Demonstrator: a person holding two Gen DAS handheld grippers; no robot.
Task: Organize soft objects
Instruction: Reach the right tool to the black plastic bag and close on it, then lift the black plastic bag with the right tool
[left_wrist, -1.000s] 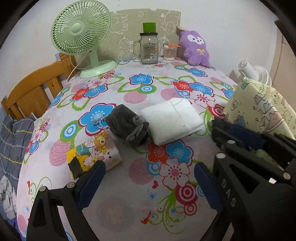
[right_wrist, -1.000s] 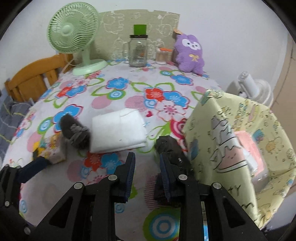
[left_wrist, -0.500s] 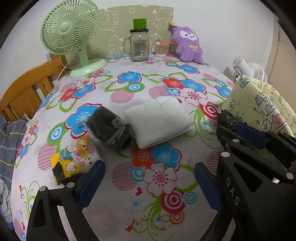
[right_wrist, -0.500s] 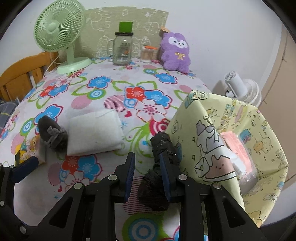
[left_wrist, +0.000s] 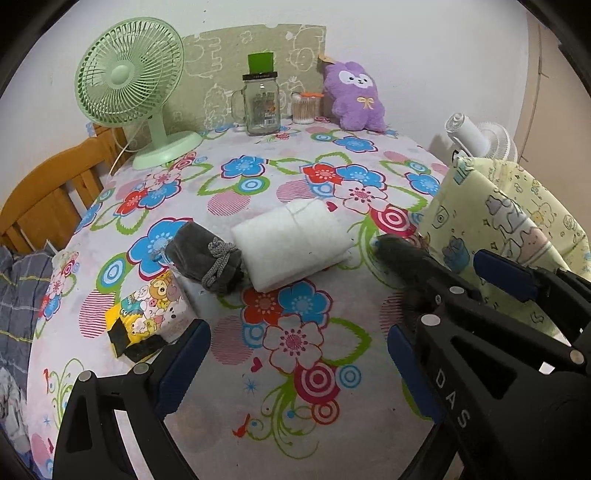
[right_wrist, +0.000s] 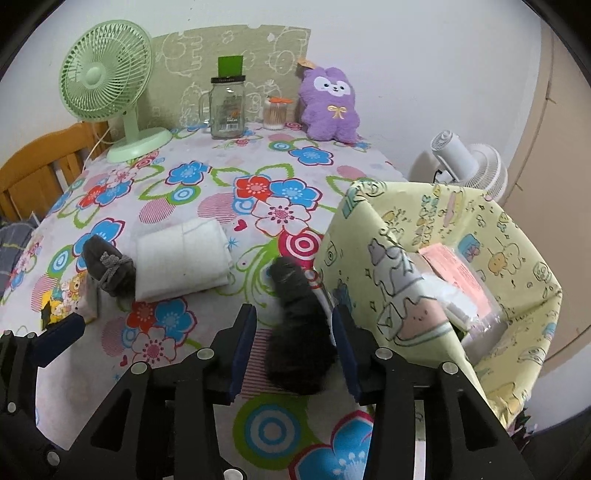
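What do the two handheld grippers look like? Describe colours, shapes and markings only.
Both the left gripper and right gripper are black angular plastic frames with silver bolts and dark blue finger pads. One left arm carries raised letters "DAS". No cables or sleeves show.

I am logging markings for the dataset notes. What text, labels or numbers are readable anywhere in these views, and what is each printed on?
"DAS": raised letters on the black body of the left tongs, on the right-hand arm.
Label on the glass jar: printed, too small to read.
Pink packet in the yellow fabric bin: printing too blurred to read.
Cartoon tissue pack: pictures only, no legible words.
Nothing else is readable.
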